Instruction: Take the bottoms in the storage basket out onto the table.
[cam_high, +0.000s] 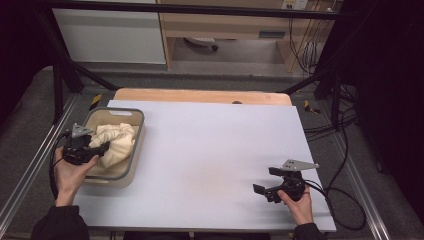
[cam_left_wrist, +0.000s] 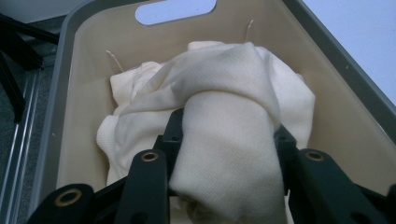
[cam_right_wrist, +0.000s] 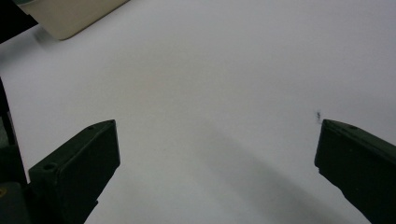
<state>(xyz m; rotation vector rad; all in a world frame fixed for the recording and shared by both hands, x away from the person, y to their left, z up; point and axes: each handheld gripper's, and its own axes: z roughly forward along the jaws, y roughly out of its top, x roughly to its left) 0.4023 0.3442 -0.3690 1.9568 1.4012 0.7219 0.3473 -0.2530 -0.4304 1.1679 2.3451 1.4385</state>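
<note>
Pale and bare, the counter (cam_high: 210, 150) carries a grey-rimmed bin (cam_high: 138, 131) at its left edge. Inside it, the left tool (cam_left_wrist: 229, 154) clamps a thick fold of the cream cloth (cam_left_wrist: 224, 93), the rest bunched beyond its tips against the bin's far wall. Lifted from here, the loose bulk may drag on the rim and tip the light bin, or the fold may slide out, since only one bunched part is pinched. Well off to the side, the right tool (cam_high: 267, 182) waits with jaws wide, holding nothing.
</note>
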